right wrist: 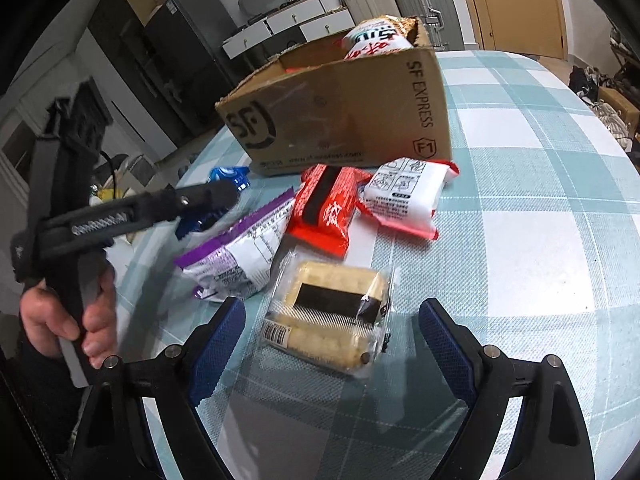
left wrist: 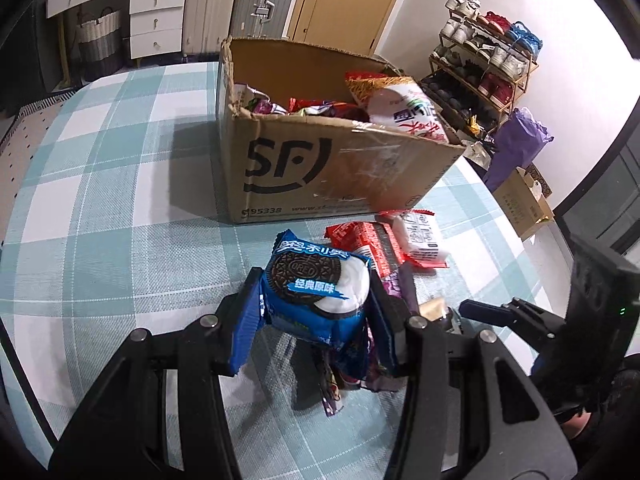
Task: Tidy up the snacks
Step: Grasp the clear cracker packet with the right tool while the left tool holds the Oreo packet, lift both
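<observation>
A blue Oreo pack was clamped between the pads of the left gripper, lifted off the checked cloth (a shadow lay beneath it). The cardboard box, already heaped with snacks, stood at twelve o'clock from the pack. The right gripper was held wide, nothing grasped, with a clear-wrapped pastry lying on the cloth between its fingers. Red packets lay at twelve o'clock from the pastry, a purple packet at ten.

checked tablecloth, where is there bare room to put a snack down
Bare checked tablecloth lies left of the brown cardboard box, and also right of the white-and-red packet. It is crowded before the box, around the clear-wrapped cake.
</observation>
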The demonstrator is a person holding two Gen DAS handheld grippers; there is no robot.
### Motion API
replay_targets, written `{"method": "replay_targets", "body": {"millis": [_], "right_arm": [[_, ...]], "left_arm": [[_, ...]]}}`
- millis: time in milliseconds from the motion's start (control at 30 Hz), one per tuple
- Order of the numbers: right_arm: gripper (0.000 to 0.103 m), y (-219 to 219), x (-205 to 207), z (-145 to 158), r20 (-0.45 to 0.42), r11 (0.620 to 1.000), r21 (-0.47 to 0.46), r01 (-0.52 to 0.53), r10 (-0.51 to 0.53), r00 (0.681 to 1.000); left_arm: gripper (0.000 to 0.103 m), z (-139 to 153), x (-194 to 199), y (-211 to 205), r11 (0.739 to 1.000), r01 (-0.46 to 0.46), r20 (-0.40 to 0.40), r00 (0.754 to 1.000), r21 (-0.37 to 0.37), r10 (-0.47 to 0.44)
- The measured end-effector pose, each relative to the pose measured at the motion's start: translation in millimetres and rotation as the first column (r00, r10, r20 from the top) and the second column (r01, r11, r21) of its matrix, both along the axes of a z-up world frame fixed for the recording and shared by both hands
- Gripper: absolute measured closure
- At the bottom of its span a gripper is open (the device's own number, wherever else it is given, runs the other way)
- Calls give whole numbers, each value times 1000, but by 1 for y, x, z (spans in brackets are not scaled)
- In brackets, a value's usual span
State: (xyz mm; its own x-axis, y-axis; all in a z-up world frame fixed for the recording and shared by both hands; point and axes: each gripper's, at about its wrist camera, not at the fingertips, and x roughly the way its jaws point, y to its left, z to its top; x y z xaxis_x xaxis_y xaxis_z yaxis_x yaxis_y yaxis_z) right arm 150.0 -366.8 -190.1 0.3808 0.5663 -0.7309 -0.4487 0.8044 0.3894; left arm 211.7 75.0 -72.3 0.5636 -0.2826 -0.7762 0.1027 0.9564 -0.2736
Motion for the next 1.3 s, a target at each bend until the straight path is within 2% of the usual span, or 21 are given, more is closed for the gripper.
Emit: {"method": "replay_targets", "body": {"millis": [233,333,733,833,1033,1300], "right_arm": [[13,12,-5,-3,19,998,-61,10,-9,1000],[24,22,-8,-3,57,989,-146,25,-17,998],[24,42,-13,-4,103,972,-231,30,-6,995],[28,56,-17,-6,132,962,-272,21,16,991],[39,50,-17,-5,130,973,-229,20,10,991],[41,36,-16,-4,105,990,-140,31,-16,994]], "left_arm": [[57,10,-10,4,1000,-7,14,1000,-9,7],[57,12,-13,6,1000,-7,17,1000,-10,7],[57,17,-20,11,1000,-7,20,1000,-21,7],[57,16,-21,12,1000,-6,18,1000,-23,6],[57,15,-22,12,1000,-9,17,1000,-22,9],[57,14,-25,18,999,-23,18,1000,-22,23]]}}
